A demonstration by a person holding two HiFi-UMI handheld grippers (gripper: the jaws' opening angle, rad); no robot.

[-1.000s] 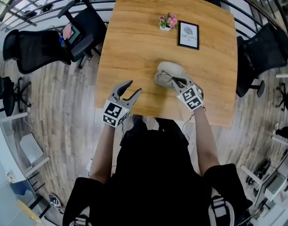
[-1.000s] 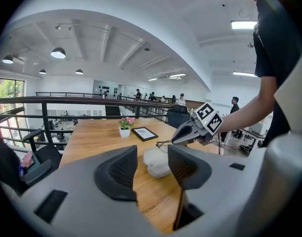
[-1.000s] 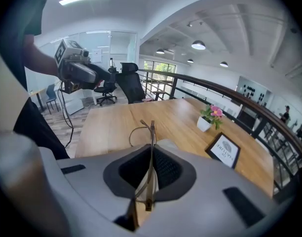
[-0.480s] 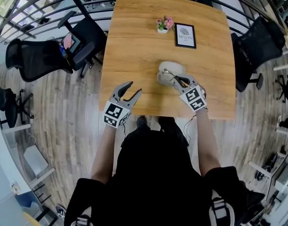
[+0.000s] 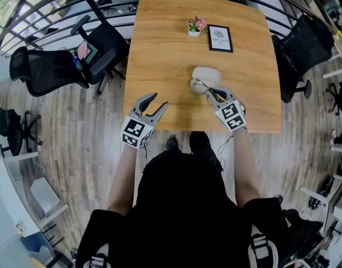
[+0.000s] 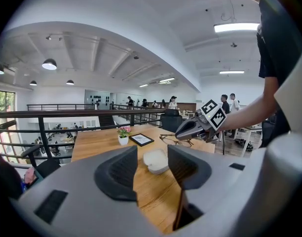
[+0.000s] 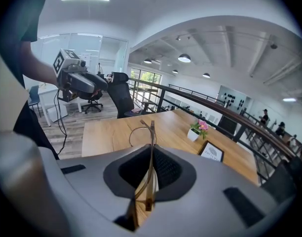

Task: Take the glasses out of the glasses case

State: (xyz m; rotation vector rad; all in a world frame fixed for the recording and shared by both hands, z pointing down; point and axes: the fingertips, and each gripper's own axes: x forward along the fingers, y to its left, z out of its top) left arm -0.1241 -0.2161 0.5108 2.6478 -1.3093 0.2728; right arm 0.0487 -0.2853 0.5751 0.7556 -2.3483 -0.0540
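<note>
Plainly, two grippers are over the wooden tabletop (image 5: 160, 49). The right gripper (image 5: 210, 91) has its jaws pressed together on one thin temple arm of the single pair of glasses (image 5: 200, 85). The arm runs straight through the gap and the round lens rims stick out ahead of the tips. The glasses are in the air, clear of the one white glasses case (image 5: 204, 74), which lies on the tabletop just beyond and below those jaws. The left gripper (image 5: 157, 100) has its jaws spread wide apart with nothing gripped. Its own view shows the case farther ahead in the gap, and the right gripper with the glasses off to the right of its jaws. Well beyond both pairs of jaws stand one small flower pot (image 5: 197, 25) with pink blooms and, just beside it, one black picture frame (image 5: 220, 38)
</note>
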